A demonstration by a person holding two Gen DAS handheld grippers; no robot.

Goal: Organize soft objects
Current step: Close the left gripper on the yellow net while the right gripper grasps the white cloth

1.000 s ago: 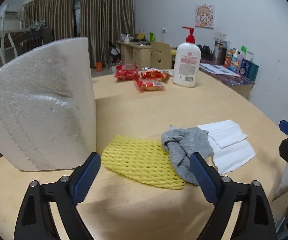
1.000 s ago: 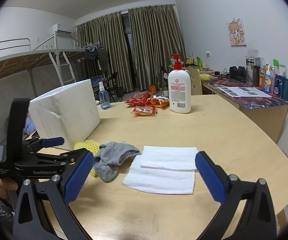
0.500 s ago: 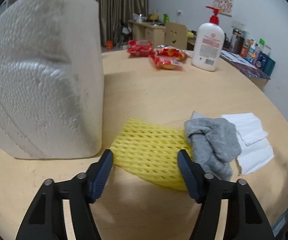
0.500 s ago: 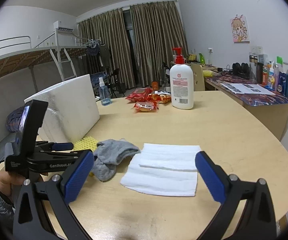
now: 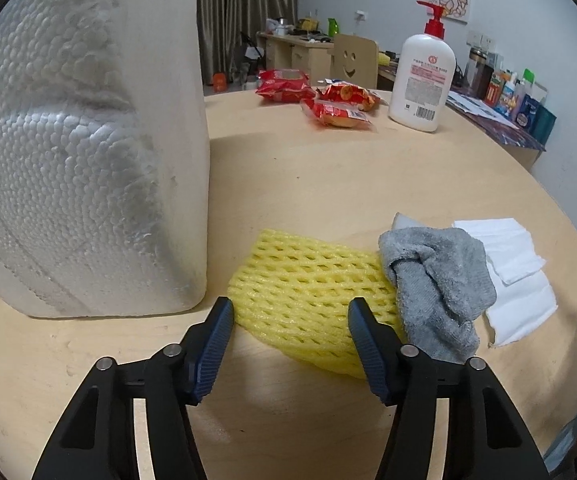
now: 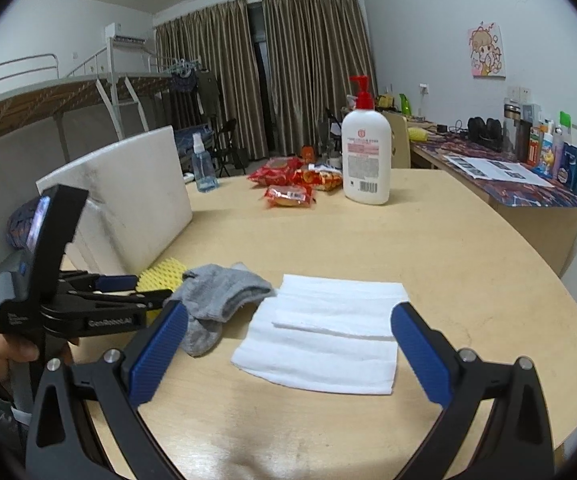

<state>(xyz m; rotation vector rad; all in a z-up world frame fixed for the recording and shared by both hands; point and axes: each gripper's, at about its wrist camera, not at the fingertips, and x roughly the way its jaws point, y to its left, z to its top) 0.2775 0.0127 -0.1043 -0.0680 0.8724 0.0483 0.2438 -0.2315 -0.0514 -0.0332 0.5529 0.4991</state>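
Observation:
A yellow foam net (image 5: 308, 280) lies flat on the round wooden table (image 5: 328, 184), just right of a white foam block (image 5: 88, 140). A crumpled grey sock (image 5: 440, 280) rests on the net's right end, and a folded white cloth (image 5: 516, 272) lies beyond it. My left gripper (image 5: 288, 308) is low over the net's near part, its jaws closing around it; the pads do not visibly press on it. In the right wrist view my right gripper (image 6: 288, 316) stands open above the white cloth (image 6: 328, 328), with the sock (image 6: 220, 292) and left gripper (image 6: 136, 288) at its left.
A white lotion pump bottle (image 5: 422, 80) and several red snack packs (image 5: 328, 104) sit at the table's far side. A small spray bottle (image 6: 204, 168) stands behind the foam block (image 6: 128, 200). A desk with bottles (image 6: 548, 152) runs along the right wall.
My left gripper came forward and down to the yellow net, and its jaws narrowed around it. The right gripper has hardly moved.

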